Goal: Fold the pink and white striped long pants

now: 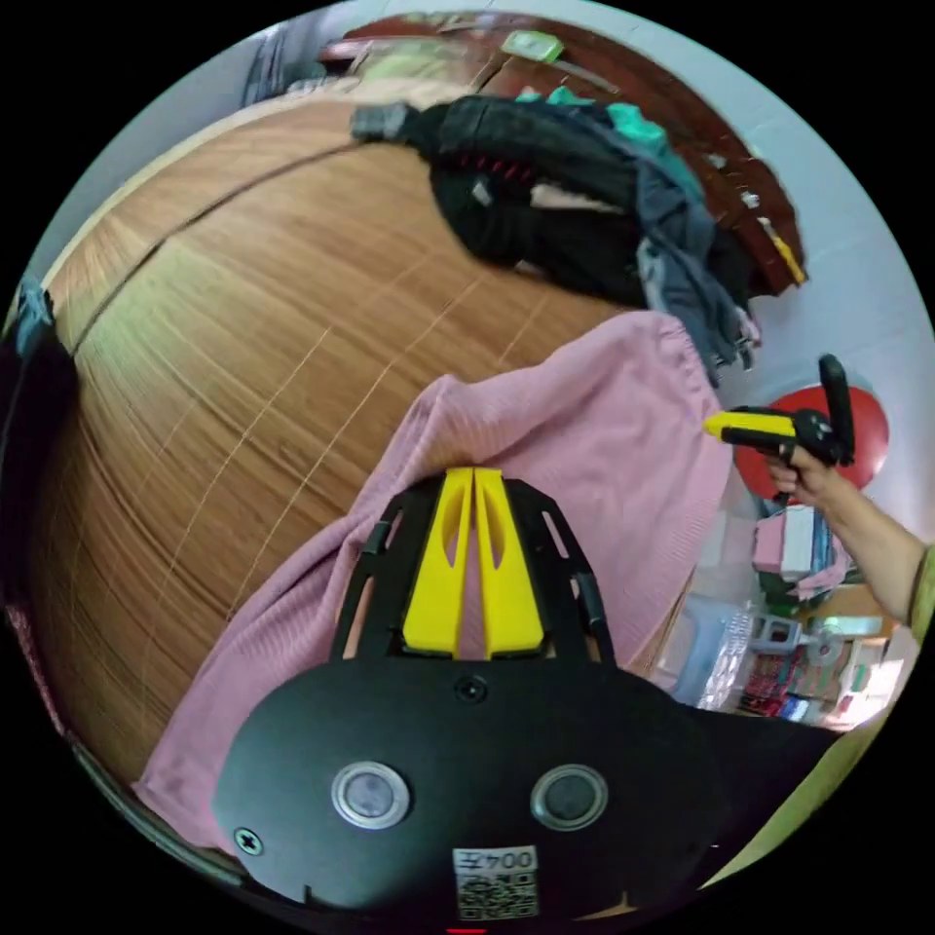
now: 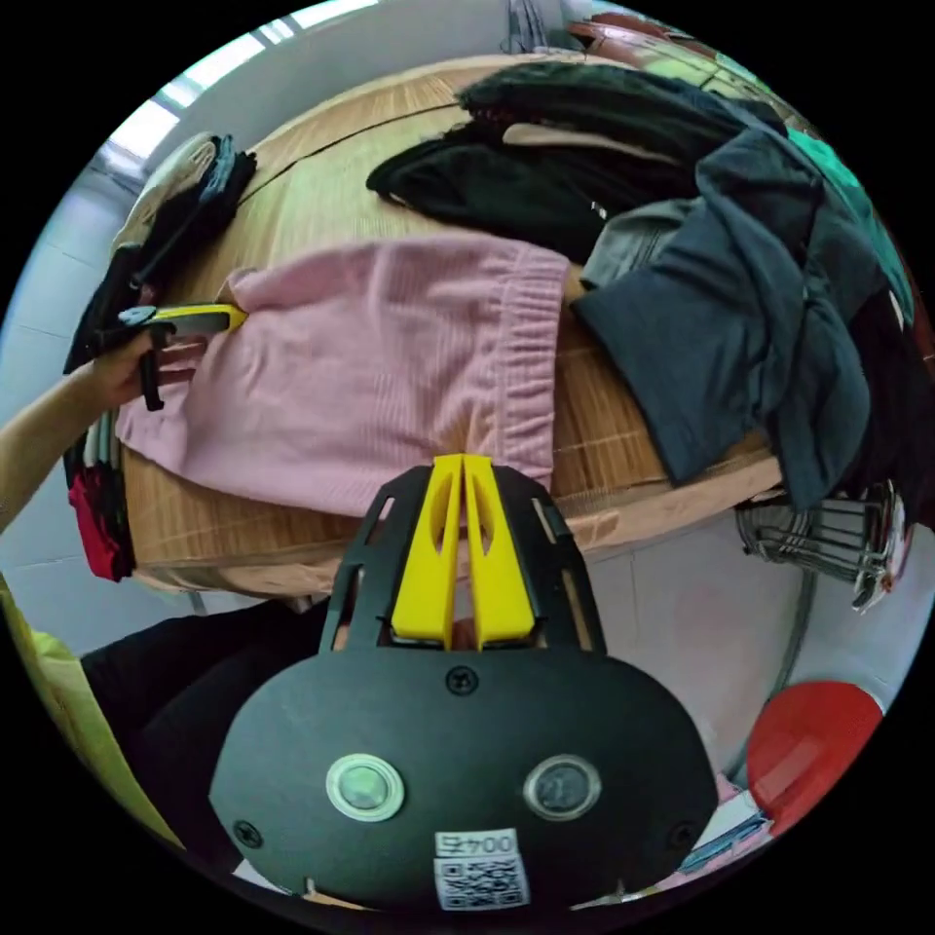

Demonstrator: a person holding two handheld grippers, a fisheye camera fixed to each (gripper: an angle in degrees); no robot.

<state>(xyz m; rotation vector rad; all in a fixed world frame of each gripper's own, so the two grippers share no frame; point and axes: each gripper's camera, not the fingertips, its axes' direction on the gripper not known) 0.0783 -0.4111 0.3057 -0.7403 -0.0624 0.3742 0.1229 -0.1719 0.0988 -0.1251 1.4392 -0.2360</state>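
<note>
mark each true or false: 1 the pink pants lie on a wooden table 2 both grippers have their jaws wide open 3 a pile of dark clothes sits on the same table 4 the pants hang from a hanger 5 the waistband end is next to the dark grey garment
1. True. The pink pants lie flat on the wooden table.
2. False. The left gripper and the right gripper each have their jaws closed together, at edges of the pants.
3. True. A pile of dark clothes sits further back on the table.
4. False. The pants rest on the tabletop.
5. True. The gathered waistband lies beside the dark grey garment.
</note>
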